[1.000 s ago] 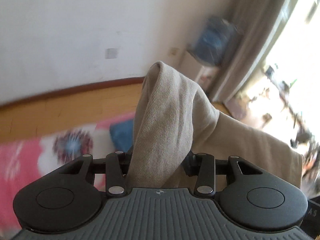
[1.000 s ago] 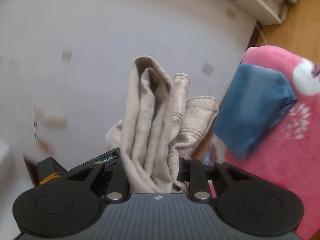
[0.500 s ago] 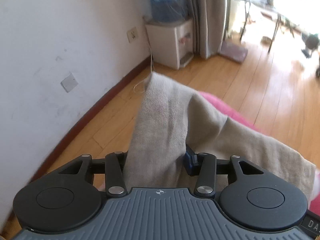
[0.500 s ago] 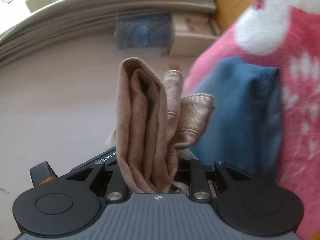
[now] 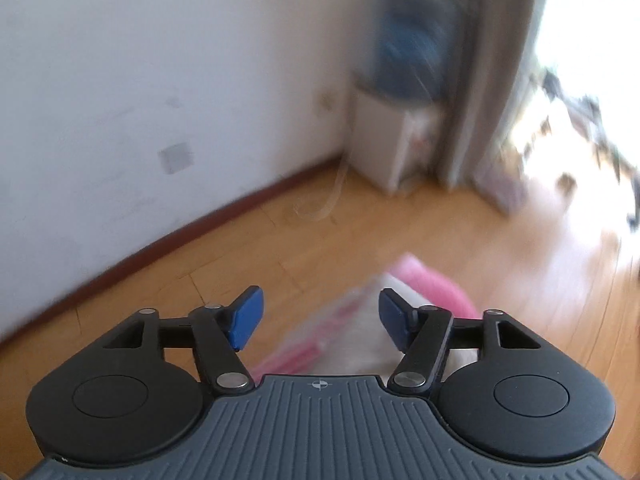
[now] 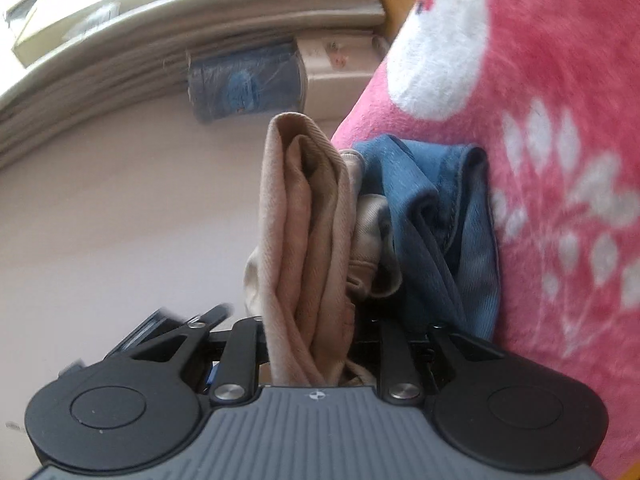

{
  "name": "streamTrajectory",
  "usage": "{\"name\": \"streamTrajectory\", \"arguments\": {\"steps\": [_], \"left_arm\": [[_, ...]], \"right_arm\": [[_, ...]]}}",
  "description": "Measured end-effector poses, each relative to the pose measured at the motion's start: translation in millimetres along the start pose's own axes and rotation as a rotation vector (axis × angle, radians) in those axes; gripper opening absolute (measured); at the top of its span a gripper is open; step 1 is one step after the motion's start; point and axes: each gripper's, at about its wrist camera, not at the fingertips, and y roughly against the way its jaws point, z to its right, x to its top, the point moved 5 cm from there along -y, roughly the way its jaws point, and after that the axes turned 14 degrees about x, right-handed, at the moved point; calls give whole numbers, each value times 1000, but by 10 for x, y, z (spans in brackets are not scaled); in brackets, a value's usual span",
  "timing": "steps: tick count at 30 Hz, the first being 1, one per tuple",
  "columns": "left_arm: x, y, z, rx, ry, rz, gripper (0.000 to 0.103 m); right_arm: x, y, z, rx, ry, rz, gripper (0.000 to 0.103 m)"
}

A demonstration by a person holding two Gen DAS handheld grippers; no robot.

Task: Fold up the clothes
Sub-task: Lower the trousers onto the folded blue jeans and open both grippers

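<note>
My left gripper (image 5: 320, 316) is open and empty; its blue pads (image 5: 246, 316) stand wide apart above the corner of a pink and white blanket (image 5: 432, 284). No garment shows in the left wrist view. My right gripper (image 6: 310, 344) is shut on a bunched beige garment (image 6: 304, 232), which stands up in thick folds between the fingers. A folded blue garment (image 6: 444, 216) lies on the pink floral blanket (image 6: 560, 128) right beside the beige one, touching it.
A white wall (image 5: 140, 80) with a dark skirting runs along a wooden floor (image 5: 360, 232). A water dispenser with a blue bottle (image 5: 408, 92) stands in the corner beside a grey curtain (image 5: 492, 80). Bright window light fills the right.
My left gripper has opened and let go of the beige garment, which is gone from its view. My right gripper still holds the beige garment, now close against the blue one.
</note>
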Motion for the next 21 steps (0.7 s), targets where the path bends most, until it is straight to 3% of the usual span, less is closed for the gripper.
{"name": "streamTrajectory", "arguments": {"steps": [5, 7, 10, 12, 14, 16, 17, 21], "left_arm": [[-594, 268, -774, -1, 141, -30, 83], [-887, 141, -943, 4, 200, -108, 83], [-1182, -76, -1020, -49, 340, -201, 83], [-1245, -166, -999, -84, 414, -205, 83], [-1254, -224, -970, -88, 450, -189, 76], [-1206, -239, -933, -87, 457, -174, 61], [-1167, -230, -907, -89, 455, -165, 56], [-1047, -235, -774, -66, 369, -144, 57]], "right_arm": [[28, -77, -76, -26, 44, -98, 25], [41, -99, -145, -35, 52, -127, 26], [46, -135, -218, -35, 93, -160, 32], [53, -166, -272, -36, 133, -186, 39], [58, -202, -329, -38, 180, -215, 39], [36, -187, -332, -34, 202, -239, 37], [42, -193, -331, -38, 212, -246, 32], [35, -136, -318, -22, 247, -243, 25]]}}
